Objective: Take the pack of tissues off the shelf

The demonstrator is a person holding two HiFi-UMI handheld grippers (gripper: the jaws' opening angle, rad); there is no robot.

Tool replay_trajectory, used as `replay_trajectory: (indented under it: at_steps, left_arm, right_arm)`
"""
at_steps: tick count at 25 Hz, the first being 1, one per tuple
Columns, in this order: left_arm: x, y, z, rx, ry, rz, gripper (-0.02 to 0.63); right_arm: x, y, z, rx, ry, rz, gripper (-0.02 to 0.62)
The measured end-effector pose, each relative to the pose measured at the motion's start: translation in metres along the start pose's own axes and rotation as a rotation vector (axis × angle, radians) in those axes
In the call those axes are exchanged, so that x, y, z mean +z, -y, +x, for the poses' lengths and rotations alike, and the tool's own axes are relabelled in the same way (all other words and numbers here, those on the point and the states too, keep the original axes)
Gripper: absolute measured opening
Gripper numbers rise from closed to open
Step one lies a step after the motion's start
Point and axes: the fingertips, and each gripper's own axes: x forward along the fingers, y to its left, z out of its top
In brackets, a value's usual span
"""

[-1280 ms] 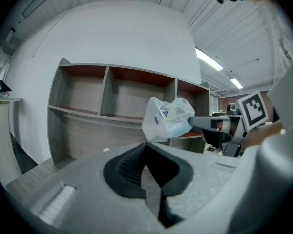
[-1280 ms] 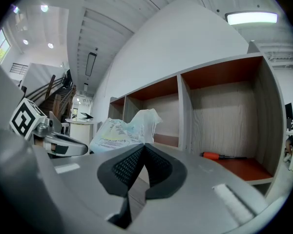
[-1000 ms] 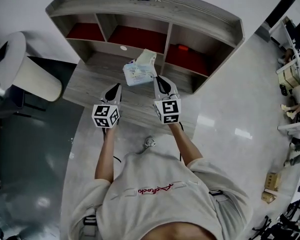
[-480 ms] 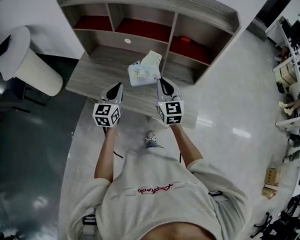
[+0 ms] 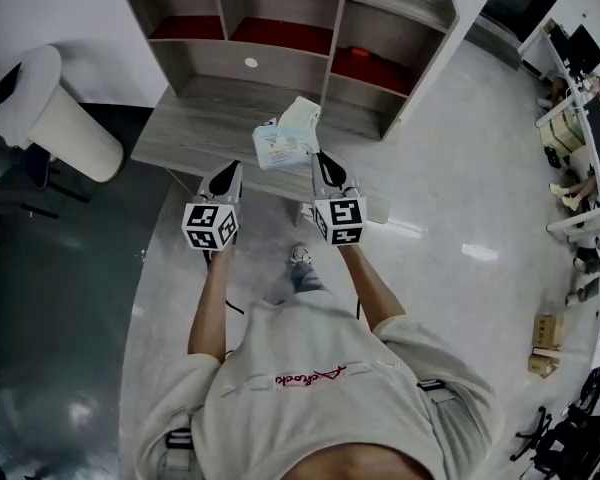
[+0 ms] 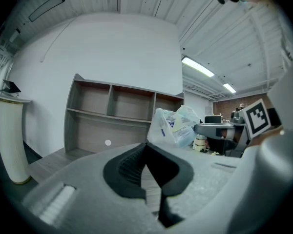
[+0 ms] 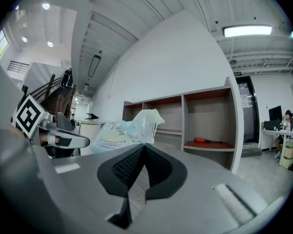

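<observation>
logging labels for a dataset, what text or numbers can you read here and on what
No text reads clearly.
Red script on the person's pale shirt: too small to read.
Blue print on the white plastic pack of tissues: blurred.
Square black-and-white marker cubes: patterns only.

The person is wearing a pale cream T-shirt with short sleeves. Some red curly writing is running across it. At its sides, black straps with buckles are showing. The left gripper and the right gripper are looking grey, and each is ending in pointy black jaws. Each one is carrying a white cube with black square marks on it. Up close, the black pads are showing rows of tiny ridges.
</observation>
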Motion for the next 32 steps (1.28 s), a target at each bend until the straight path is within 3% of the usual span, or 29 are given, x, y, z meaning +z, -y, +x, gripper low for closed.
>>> replay_trajectory:
  at_steps: [14,32]
  left_arm:
    - [-0.01,0.059,-0.06,-0.005,0.028,-0.001,-0.002]
    - [-0.003,0.069,-0.066,0.0,0.045,0.014,-0.002]
  right_arm:
    - [-0.011,-0.018,-0.088,-0.004,0.004,-0.002,0.008]
    - [-0.003,-0.018,-0.095,0.001,0.031,-0.007,0.008]
